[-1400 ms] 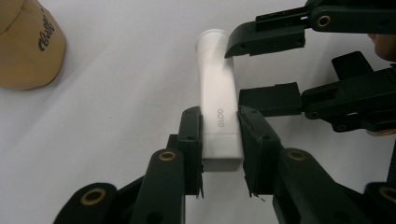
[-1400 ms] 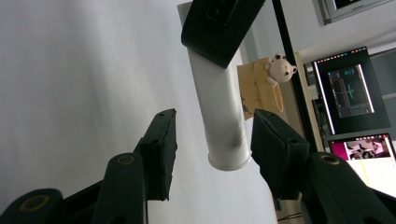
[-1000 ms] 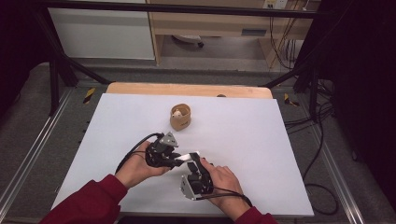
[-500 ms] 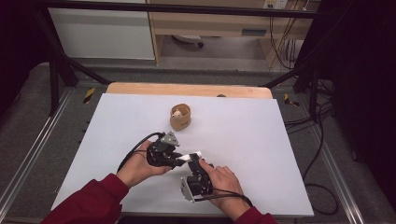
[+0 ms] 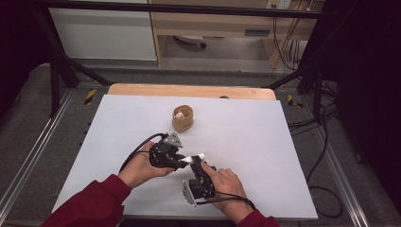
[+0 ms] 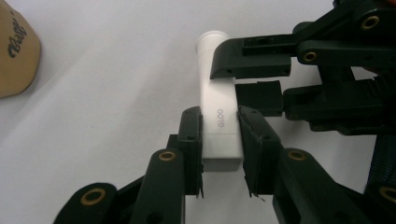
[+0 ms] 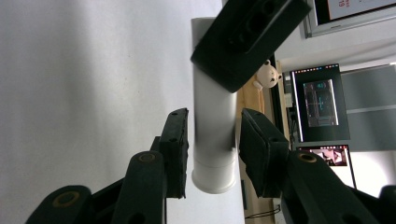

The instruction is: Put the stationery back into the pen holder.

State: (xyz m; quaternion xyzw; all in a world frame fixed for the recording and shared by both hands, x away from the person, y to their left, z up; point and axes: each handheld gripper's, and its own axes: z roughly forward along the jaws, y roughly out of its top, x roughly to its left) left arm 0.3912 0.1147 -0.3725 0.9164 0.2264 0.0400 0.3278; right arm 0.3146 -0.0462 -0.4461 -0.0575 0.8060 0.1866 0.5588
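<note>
A white glue stick (image 6: 219, 102) marked GLOO is held level just above the table, near its front edge. My left gripper (image 6: 222, 140) is shut on its lower body; from above it (image 5: 185, 161) points right. My right gripper (image 7: 212, 140) straddles the stick's other end (image 7: 212, 116). Its jaws have just been closing with the stick between them, and a thin gap still shows at each pad. One of the left gripper's fingers (image 7: 247, 42) crosses the stick farther up. In the high view the right gripper (image 5: 201, 166) comes in from below the stick (image 5: 194, 158).
A brown paper cup (image 5: 182, 118) with a small bear figure (image 7: 268, 74) inside stands mid-table, behind the grippers. The white sheet (image 5: 260, 156) covers the table, with a wooden strip (image 5: 189, 90) along its far edge. Screens (image 7: 322, 102) stand beyond the table.
</note>
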